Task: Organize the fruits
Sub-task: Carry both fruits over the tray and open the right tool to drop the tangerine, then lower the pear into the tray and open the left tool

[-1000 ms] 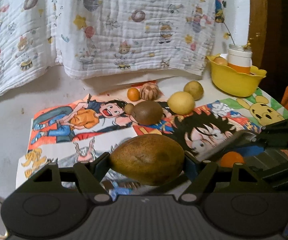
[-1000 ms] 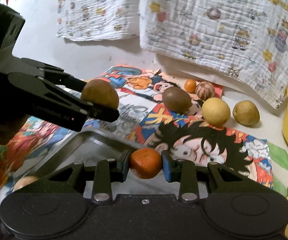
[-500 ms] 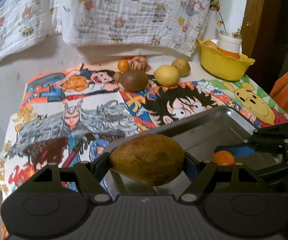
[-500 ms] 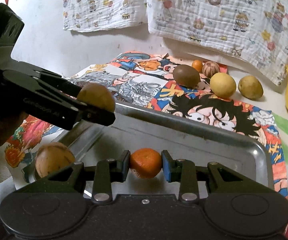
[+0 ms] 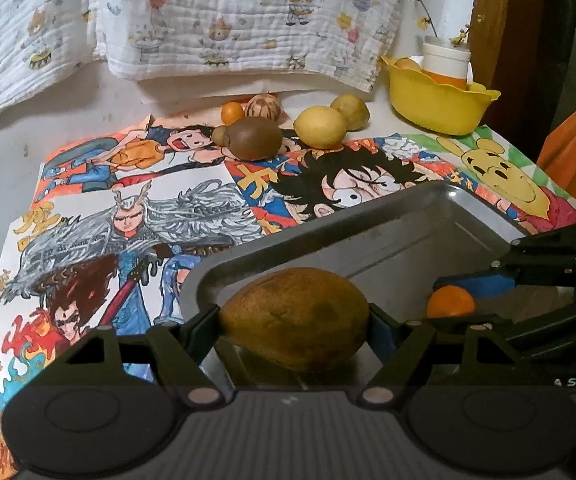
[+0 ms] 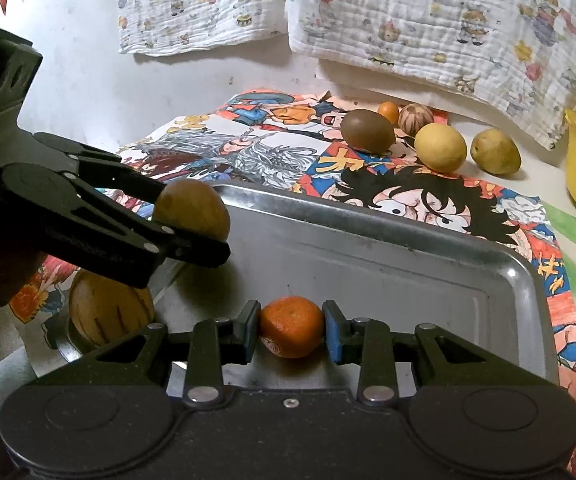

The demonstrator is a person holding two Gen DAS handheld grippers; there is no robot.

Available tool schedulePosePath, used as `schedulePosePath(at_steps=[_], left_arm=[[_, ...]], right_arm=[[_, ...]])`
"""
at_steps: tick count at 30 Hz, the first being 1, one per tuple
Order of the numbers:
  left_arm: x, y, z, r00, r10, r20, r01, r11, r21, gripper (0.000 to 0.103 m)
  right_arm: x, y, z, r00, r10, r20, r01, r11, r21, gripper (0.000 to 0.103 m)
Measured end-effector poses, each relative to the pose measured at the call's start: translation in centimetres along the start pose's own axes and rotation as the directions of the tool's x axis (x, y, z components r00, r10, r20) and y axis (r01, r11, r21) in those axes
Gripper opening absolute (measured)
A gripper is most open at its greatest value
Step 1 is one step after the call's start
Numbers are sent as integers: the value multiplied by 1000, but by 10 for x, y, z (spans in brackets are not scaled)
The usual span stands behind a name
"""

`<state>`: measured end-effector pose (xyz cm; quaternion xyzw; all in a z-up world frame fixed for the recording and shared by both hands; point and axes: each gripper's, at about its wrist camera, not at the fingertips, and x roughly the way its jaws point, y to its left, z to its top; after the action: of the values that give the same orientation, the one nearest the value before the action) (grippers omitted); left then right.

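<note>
Left gripper (image 5: pixel 294 320) clamped on a brown fruit (image 5: pixel 294 316), right gripper (image 6: pixel 291 330) on an orange (image 6: pixel 291 331); both held over the tray (image 6: pixel 388 240). Other fruits (image 5: pixel 320 126) beyond, on the surface.

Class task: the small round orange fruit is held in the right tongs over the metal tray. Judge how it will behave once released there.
The small round orange fruit will probably roll, since it is nearly spherical and the shiny metal tray looks smooth and flat. The tray's raised rim should stop it. It looks light and slightly soft, so the right tongs need only gentle pressure.
</note>
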<state>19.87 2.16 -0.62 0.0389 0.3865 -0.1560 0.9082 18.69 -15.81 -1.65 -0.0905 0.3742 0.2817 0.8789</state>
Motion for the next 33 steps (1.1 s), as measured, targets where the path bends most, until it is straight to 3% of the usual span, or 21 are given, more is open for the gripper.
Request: schedulePosePath(at_steps=[9,18,27,33], left_arm=[[3,-4,-3,1000,-13,-10,13,1000,26,80],[1,-4,-5,1000,-21,-5,21,1000,8,81],[-19,-3,-8,999,-9,34,10,1000,-14,90],[-44,0,-21,997,-11,82,15,999,-46,100]], right_arm=[[-2,1,-3,1000,-7,6,7,1000,3,37],[-11,-2,-9,1000,-23,13,22,1000,11,47],[-30,-1,-14,998,-25,50,23,999,40,63],[-46,5,-17,997,-10,79,7,999,35,81]])
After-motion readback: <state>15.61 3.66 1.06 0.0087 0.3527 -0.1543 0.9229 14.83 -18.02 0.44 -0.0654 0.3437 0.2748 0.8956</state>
